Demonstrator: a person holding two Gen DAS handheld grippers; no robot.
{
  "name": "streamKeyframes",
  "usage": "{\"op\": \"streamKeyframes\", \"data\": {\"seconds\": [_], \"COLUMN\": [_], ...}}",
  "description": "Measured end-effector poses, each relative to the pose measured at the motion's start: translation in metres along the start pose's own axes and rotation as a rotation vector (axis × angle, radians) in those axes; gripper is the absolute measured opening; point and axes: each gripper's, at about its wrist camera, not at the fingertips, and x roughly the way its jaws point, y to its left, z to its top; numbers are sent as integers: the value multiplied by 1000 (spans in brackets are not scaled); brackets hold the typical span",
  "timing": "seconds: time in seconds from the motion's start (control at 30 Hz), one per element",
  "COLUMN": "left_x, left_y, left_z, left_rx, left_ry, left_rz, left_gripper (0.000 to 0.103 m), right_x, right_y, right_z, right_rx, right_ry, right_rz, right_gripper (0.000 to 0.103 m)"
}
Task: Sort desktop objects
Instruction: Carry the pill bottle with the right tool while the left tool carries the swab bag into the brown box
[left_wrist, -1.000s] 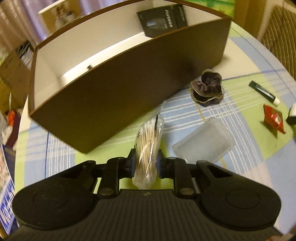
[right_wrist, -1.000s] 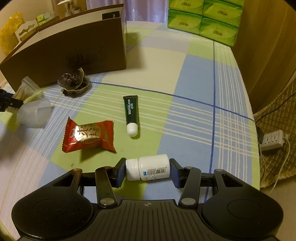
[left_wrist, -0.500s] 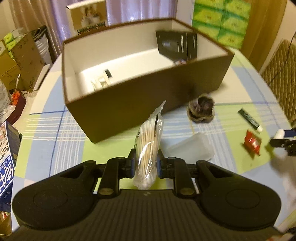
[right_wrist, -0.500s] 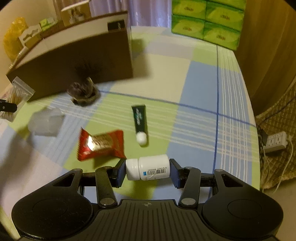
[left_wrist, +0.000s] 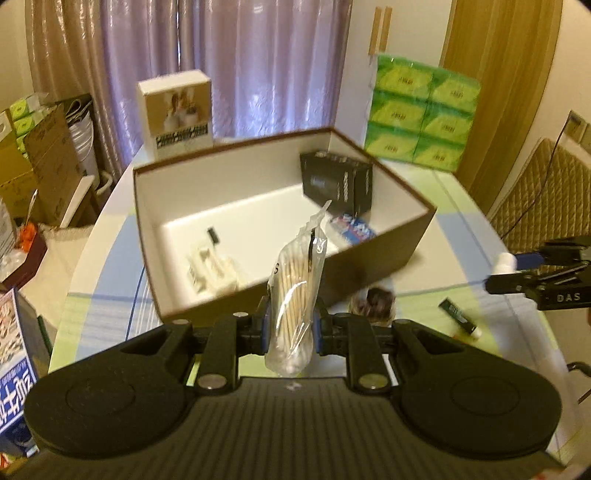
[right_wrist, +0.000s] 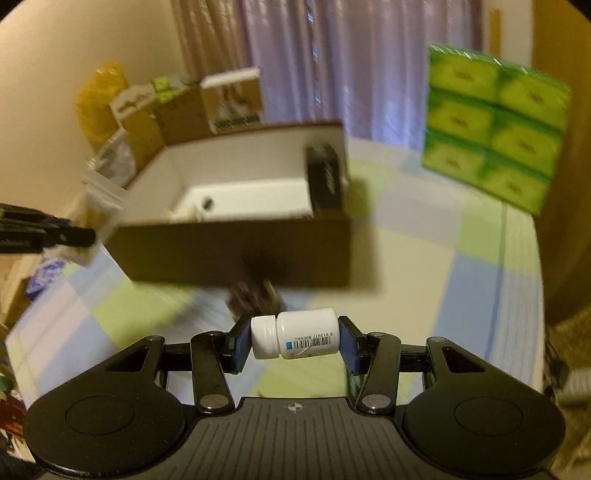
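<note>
Left wrist view: left gripper (left_wrist: 290, 325) is closed on a clear bag (left_wrist: 295, 295) of cotton swabs, jaws pinching it low down, the rest standing upright above the pads. Bag is held in the air just in front of the near wall of the brown box (left_wrist: 369, 258). Box interior holds a black carton (left_wrist: 334, 182), a blue-and-white pack (left_wrist: 354, 228) and a pale item (left_wrist: 210, 264). On the cloth beside the box: a dark scrunchie (left_wrist: 376, 299) and a green tube (left_wrist: 458, 318). Right gripper shows at the right edge.

Handling, bag: light, soft film, likely slippery; the stiff swab bundle gives the pads something firm to clamp, so a grip across the bundle looks sound. The loose top flap would crumple if taken there.

Right wrist view (blurred): right gripper (right_wrist: 295, 341) is closed on a white bottle (right_wrist: 295, 338), held lying sideways, one pad on the cap, the other on the base. Bottle is in the air, short of the box (right_wrist: 236, 254).

Handling, bottle: rigid, smooth plastic, probably light. An end-to-end grip can pivot; clamping across the body would be steadier.
</note>
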Motion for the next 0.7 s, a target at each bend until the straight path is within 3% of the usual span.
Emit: {"op": "streamKeyframes", "data": {"seconds": [0.37,0.7], "left_x": [30,94], "left_y": [17,36], "left_z": [58,83], "left_rx": [-41,-116], "left_ry": [-27,92], "left_rz": [-50,-44], "left_gripper": [17,17], "right_x": [44,119], "right_y": [34,45], "right_z": [81,118], "right_rx": [-132,-194], "right_ry": [-73,24], "right_rz": [66,55], "right_gripper": [46,46]}}
